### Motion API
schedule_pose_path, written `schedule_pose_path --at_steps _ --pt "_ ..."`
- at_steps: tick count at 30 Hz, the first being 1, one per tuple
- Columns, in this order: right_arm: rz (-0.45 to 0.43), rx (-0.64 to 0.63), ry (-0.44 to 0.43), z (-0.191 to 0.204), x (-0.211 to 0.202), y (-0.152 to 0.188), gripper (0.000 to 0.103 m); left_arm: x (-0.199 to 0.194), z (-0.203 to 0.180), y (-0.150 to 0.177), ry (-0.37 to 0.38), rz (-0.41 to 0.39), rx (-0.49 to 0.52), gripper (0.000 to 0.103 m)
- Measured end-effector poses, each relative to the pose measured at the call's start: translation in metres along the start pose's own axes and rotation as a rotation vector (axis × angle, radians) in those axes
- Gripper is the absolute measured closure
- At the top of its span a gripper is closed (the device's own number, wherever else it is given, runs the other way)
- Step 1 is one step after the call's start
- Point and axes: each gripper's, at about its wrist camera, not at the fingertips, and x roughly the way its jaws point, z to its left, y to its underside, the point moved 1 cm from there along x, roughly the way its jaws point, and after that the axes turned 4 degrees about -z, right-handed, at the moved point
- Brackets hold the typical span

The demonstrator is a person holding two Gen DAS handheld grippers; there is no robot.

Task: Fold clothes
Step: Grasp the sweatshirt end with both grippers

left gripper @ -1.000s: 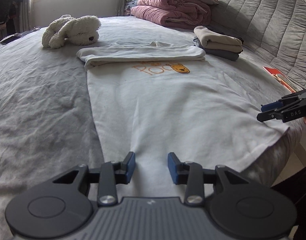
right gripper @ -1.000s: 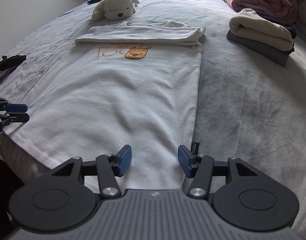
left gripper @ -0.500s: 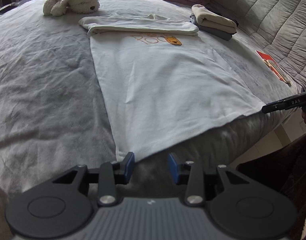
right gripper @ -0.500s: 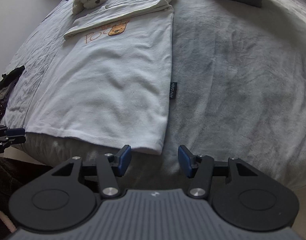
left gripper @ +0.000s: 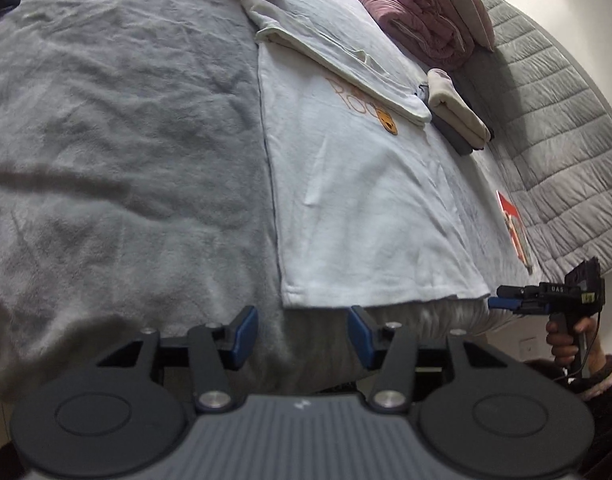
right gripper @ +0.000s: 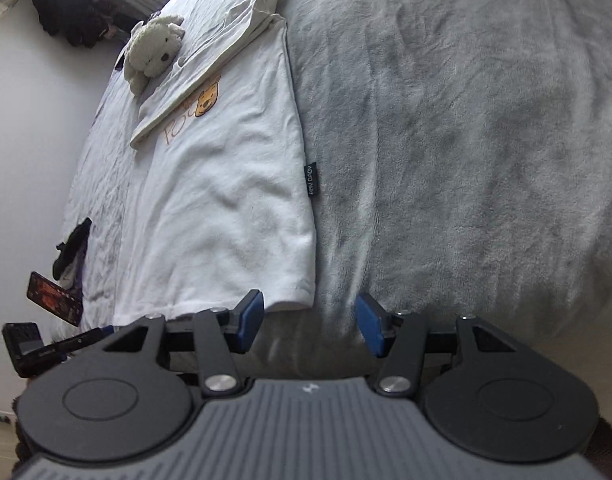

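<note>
Both tongs have pulled back off the shirt since the earlier frames and rolled over, so the bed now sits tilted in my two views and the hem lies ahead of the blue pads instead of under them.

White t-shirt [left gripper: 362, 200] is spread flat on the grey bed [left gripper: 118, 152], sleeves folded across the chest at the far end, with the orange bear print peeking out just below that fold. Its bottom hem runs along the bed's near edge. My left tongs [left gripper: 302, 334] sit just short of the hem's left corner, jaws opening, nothing between them. My right tongs [right gripper: 309, 326] are released too, jaws apart and empty, with the hem's right corner just beyond the left pad. A small black tag [right gripper: 312, 182] sticks out of the shirt's side seam ahead of them.

From the left view I can see the right tongs side-on, past the hem's other corner, gripped by a hand [left gripper: 568, 338].

Further out: a plush dog [right gripper: 154, 50] beyond the collar, a stack of folded clothes [left gripper: 458, 114], and pink quilts [left gripper: 418, 12] by the grey headboard [left gripper: 554, 120].
</note>
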Motion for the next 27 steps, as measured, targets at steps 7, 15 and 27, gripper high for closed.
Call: schedule_pose_path --at_steps 7,15,27 --pt "0.023 0.088 -0.105 -0.019 0.006 -0.010 0.048 0.015 0.024 -0.014 0.099 0.019 -0.163 0.055" --pt "0.027 0.176 -0.227 -0.042 0.017 -0.013 0.054 0.033 0.029 -0.018 0.184 0.037 -0.226 0.059" --pt "0.041 0.159 -0.344 -0.045 0.030 -0.013 0.067 0.060 0.037 -0.014 0.302 0.042 -0.261 0.082"
